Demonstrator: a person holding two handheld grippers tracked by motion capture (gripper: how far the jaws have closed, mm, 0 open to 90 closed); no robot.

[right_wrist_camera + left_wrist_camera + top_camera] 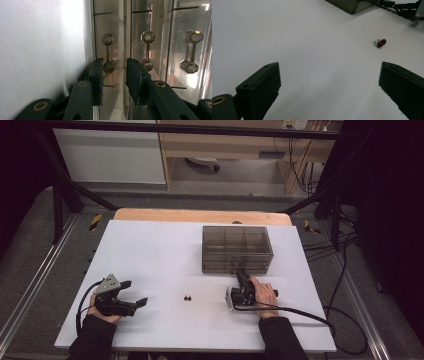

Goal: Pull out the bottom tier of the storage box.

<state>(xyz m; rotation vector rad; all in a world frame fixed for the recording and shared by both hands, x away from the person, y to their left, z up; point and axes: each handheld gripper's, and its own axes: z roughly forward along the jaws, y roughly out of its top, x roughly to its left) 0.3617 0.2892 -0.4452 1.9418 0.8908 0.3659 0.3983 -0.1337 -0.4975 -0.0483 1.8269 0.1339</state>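
Between the right tongs (113, 72), a drawer handle (109, 53) sits half-hidden.

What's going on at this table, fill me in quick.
A person works with two handheld grippers. The right gripper is up against the front of the clear drawer box, its jaws close together on either side of a drawer handle, with a gap visible. The left gripper rests open on the white table, pointing toward a small red piece lying loose.

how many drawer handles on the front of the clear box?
3, side by side in the right gripper view: one just past the right tool's tips, one in the middle, one farthest from the white table. More may be out of frame.
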